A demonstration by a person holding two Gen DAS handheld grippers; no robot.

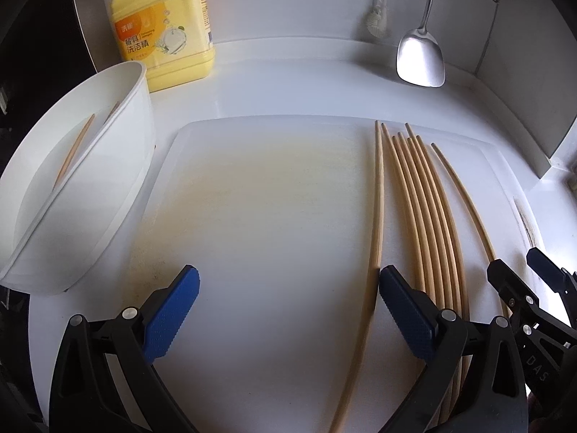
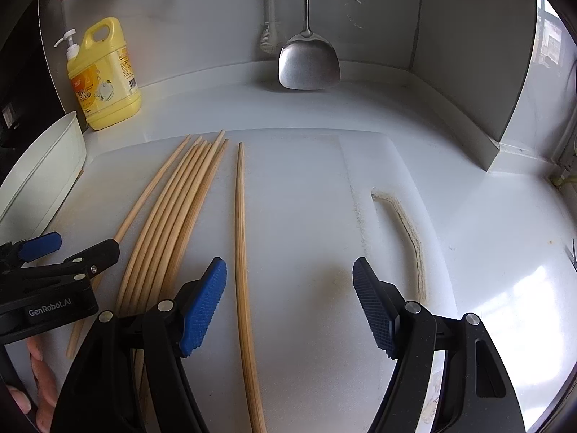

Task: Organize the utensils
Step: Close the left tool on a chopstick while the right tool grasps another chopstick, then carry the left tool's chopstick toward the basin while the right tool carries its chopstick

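Observation:
Several wooden chopsticks lie lengthwise on a white cutting board (image 1: 270, 216) (image 2: 306, 198). A bundle of chopsticks (image 1: 425, 216) (image 2: 173, 216) lies side by side. My left gripper (image 1: 288, 299) (image 2: 68, 249) is open over the board. One separate chopstick (image 1: 375, 234) (image 2: 144, 198) lies just inside its right pad. My right gripper (image 2: 290, 299) (image 1: 519, 267) is open too. Another lone chopstick (image 2: 239, 234) (image 1: 465, 198) lies between its fingers, close to the left pad. A white utensil holder (image 1: 108, 180) (image 2: 43, 166) at the left has chopsticks (image 1: 75, 148) inside.
A yellow dish soap bottle (image 1: 162, 25) (image 2: 104, 75) stands at the back left. A steel spatula (image 1: 420, 57) (image 2: 308, 61) hangs against the back wall. A grey wall closes the right side. A hand (image 2: 39, 371) holds the left gripper.

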